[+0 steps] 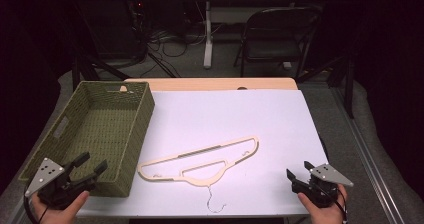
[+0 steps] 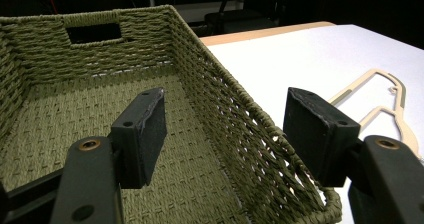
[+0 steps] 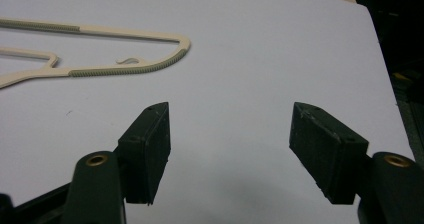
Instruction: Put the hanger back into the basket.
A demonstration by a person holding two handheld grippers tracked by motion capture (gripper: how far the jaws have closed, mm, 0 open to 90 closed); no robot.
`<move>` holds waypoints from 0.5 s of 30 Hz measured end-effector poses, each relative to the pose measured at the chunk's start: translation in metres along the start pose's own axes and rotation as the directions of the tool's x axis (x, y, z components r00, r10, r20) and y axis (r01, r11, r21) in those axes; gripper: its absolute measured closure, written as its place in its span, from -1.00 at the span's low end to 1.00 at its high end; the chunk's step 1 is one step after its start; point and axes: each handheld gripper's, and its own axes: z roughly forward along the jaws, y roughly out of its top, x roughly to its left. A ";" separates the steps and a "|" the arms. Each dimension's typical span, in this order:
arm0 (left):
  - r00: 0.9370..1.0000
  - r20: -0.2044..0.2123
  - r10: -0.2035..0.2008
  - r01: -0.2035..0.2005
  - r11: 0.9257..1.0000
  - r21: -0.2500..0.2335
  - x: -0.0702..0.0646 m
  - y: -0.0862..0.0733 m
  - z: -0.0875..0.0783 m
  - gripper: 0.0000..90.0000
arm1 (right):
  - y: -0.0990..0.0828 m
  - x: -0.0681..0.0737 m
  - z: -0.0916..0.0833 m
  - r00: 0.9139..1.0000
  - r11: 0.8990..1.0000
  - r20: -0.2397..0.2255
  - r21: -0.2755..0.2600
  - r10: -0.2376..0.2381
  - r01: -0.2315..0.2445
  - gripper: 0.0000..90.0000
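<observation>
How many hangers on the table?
1. The hanger lies flat on the white table, right of the empty green basket, hook toward the near edge.

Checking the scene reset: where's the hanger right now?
In the high view the clothes hanger lies flat on the white table near the front edge, just right of the green woven basket, hook toward the person, between the left gripper and right gripper.

I hold the black two-jaw left gripper point(image 1: 93, 166) at the table's near left corner, jaws wide apart. My black two-jaw right gripper point(image 1: 299, 169) sits at the near right corner, equally spread, both hands low.
</observation>
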 end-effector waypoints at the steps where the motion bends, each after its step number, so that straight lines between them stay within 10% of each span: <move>1: 1.000 -0.001 -0.001 0.001 1.000 0.001 0.000 0.000 0.000 -0.25 | 0.000 0.000 0.000 1.000 1.000 0.002 -0.005 -0.006 0.006 -0.28; 15: 1.000 0.011 0.005 -0.005 1.000 0.011 -0.003 0.003 0.000 -0.25 | 0.005 0.009 0.001 0.997 0.997 -0.040 0.000 -0.073 0.073 -0.10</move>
